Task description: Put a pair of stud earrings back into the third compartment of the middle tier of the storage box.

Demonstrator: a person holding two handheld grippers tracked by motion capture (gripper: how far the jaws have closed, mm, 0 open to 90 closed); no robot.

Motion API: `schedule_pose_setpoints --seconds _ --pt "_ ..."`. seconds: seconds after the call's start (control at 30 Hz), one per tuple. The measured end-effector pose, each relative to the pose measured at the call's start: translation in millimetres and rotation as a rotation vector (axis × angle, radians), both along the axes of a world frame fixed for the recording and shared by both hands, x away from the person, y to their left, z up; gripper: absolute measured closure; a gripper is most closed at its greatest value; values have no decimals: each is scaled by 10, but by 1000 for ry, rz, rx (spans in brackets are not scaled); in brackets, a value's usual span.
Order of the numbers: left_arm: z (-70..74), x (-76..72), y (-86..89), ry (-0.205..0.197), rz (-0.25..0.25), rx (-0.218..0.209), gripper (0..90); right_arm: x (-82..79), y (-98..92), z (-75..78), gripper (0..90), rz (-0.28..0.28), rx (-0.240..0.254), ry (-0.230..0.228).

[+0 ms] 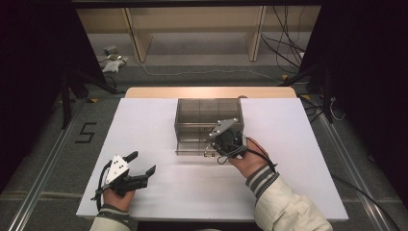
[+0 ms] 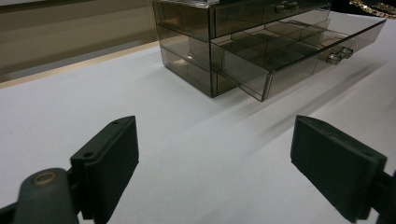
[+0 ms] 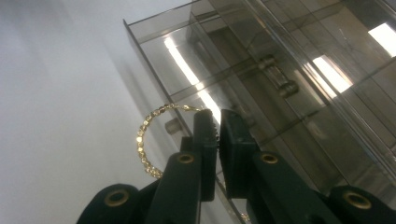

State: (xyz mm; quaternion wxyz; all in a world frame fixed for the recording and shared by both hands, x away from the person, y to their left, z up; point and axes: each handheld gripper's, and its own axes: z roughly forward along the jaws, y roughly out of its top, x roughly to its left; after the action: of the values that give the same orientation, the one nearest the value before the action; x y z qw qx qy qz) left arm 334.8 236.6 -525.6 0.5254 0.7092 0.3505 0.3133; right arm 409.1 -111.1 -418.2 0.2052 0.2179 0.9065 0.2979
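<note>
While pinched, bracelet (image 3: 148, 140) between right tongs (image 3: 218, 122).

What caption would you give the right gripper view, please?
Right gripper, jaws shut on a gold chain bracelet, above the smoky organizer's open lower drawer.

Drawer box (image 1: 209, 115) blocks the centre; white tabletop (image 1: 144, 125) lies open around.

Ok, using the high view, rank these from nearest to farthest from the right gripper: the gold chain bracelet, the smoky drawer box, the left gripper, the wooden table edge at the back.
1. gold chain bracelet, pinched in the right gripper itself.
2. smoky drawer box, directly beyond it, lower drawer pulled out.
3. wooden table edge, behind the box, at the far side.
4. left gripper, open, near the table's left front corner.
</note>
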Motion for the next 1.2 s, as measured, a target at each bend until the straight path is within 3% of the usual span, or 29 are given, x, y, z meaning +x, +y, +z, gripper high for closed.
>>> schedule_pose_setpoints --seconds 0.8,1.2 --pt "-1 0 -3 2 0 1 154 236 -306 5 855 -111 -54 -7" --pt "-1 1 -4 2 0 3 154 310 -434 -93 855 -164 -83 -7"
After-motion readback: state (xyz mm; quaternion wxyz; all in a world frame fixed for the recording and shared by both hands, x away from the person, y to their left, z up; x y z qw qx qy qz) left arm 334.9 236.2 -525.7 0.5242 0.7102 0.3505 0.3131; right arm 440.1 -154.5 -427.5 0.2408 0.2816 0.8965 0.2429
